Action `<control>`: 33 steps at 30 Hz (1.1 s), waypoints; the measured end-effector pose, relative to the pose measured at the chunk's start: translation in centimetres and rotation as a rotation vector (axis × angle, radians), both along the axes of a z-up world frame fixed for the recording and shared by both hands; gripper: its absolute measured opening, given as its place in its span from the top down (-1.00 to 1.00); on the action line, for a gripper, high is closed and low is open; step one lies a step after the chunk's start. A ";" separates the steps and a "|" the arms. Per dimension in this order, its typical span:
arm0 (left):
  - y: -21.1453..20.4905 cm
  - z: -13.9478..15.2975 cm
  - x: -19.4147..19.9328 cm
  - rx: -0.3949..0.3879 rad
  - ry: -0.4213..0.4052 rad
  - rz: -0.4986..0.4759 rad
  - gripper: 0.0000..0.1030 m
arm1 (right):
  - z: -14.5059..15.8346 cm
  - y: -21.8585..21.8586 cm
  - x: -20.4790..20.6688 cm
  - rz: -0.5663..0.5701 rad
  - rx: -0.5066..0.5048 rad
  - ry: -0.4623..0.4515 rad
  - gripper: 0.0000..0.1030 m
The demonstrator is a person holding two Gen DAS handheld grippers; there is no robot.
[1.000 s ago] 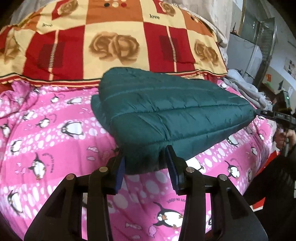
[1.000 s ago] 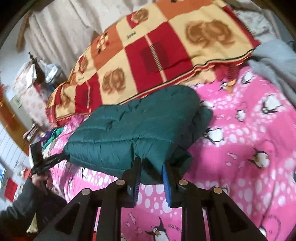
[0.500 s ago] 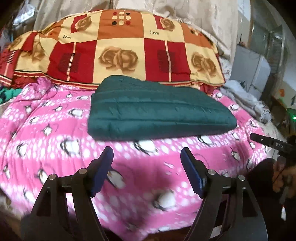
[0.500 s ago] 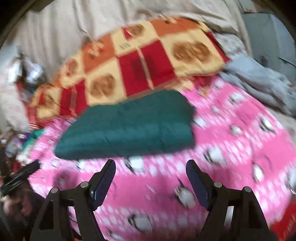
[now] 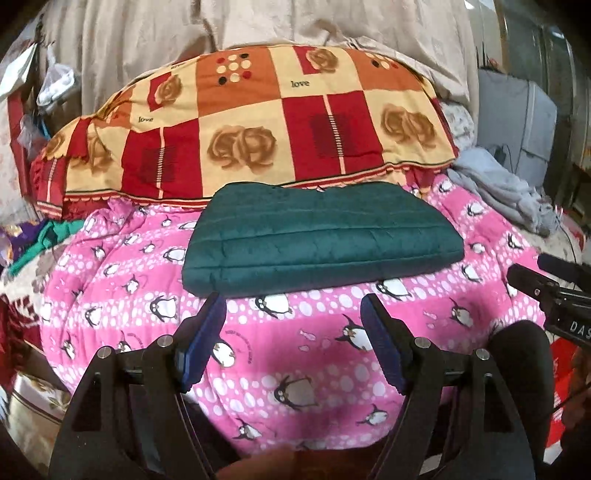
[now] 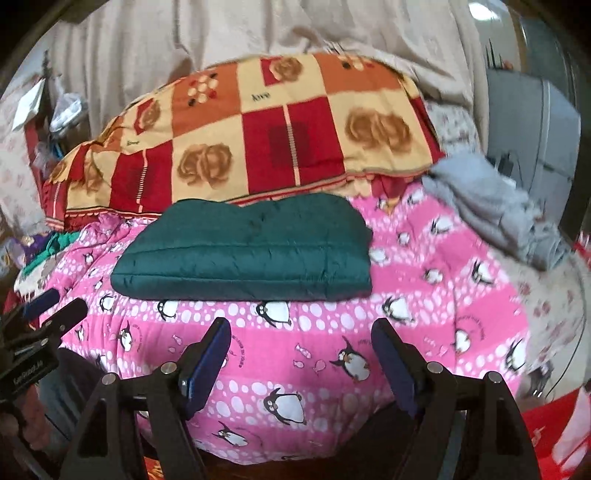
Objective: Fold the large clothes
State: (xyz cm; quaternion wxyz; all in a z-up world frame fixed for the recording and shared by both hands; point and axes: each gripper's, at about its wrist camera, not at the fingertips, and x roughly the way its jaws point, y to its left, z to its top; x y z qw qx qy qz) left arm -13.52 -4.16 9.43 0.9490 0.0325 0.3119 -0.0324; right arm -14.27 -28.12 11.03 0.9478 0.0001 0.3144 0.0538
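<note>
A dark green quilted jacket (image 5: pixel 317 240) lies folded into a flat rectangle on the pink penguin-print bed cover (image 5: pixel 303 354). It also shows in the right wrist view (image 6: pixel 243 251). My left gripper (image 5: pixel 293 306) is open and empty, held back from the jacket's near edge above the bed's front. My right gripper (image 6: pixel 301 332) is open and empty, also short of the jacket. The right gripper shows at the right edge of the left wrist view (image 5: pixel 554 291); the left one shows at the left edge of the right wrist view (image 6: pixel 40 325).
A red, orange and cream rose-patterned blanket (image 5: pixel 251 125) is piled behind the jacket. Grey clothes (image 5: pixel 509 188) lie at the bed's right side. Green and purple cloth (image 5: pixel 40 240) sits at the left. A beige curtain (image 5: pixel 258 26) hangs behind.
Both grippers let go of the jacket's near edge, opened wide and pulled back toward the bed's front. The jacket dropped flat onto the bed cover.
</note>
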 end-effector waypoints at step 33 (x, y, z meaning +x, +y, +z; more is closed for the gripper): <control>-0.3 1.8 -2.2 -0.042 -0.021 0.036 -0.99 | 1.7 1.5 -2.2 0.054 -0.058 -0.050 -0.48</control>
